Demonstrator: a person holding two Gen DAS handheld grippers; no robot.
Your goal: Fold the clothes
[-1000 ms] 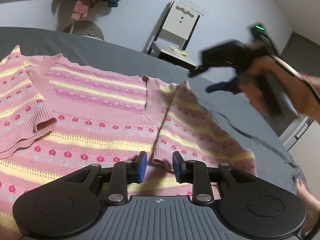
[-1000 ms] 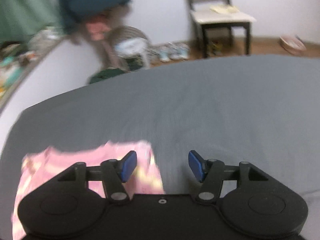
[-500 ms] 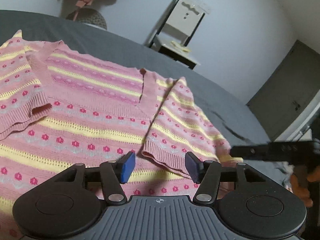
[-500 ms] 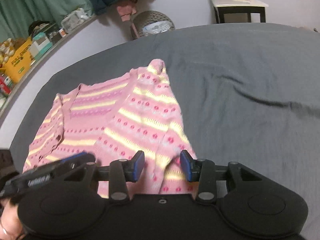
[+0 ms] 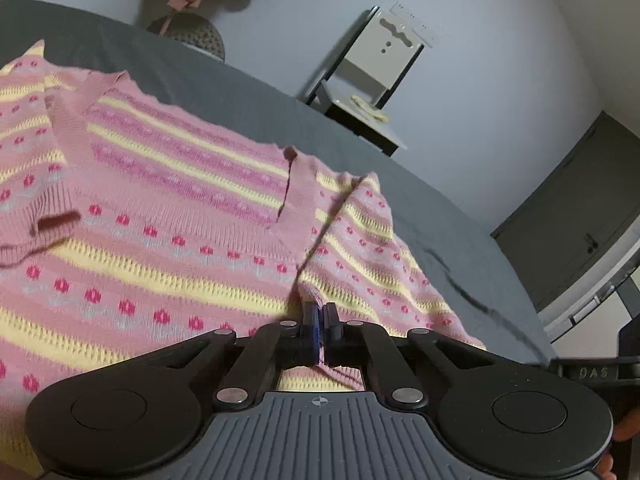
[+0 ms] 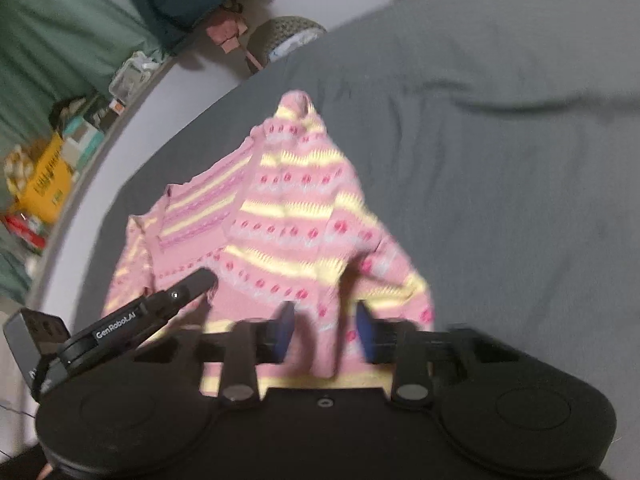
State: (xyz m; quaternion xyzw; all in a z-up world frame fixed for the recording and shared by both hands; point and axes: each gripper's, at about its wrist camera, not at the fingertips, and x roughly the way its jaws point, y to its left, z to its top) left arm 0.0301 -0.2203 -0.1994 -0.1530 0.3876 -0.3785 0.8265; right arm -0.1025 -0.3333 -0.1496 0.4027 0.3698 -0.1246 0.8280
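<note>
Both claws have dropped onto the sweater's near edge since a second ago. Right claw (image 6: 325,330) swung in from over bare bed to the sweater (image 5: 168,216); its jaws are closing, with a raised fold of knit between the blue pads (image 6: 282,330), not yet clearly pinched (frame blurred). Left claw (image 5: 320,330) was half open, now narrow, jaws clamped on the sleeve cuff (image 5: 314,300).

Reads as the grasp step of a sleeve or side fold: left has its hold, right nearly there.

Sweater lies flat, front up, on the grey bed (image 6: 500,140), V-neck away from the claws. Pink knit, yellow stripes, red dot rows. One sleeve lies folded over the body, ribbed cuff at the left claw.
</note>
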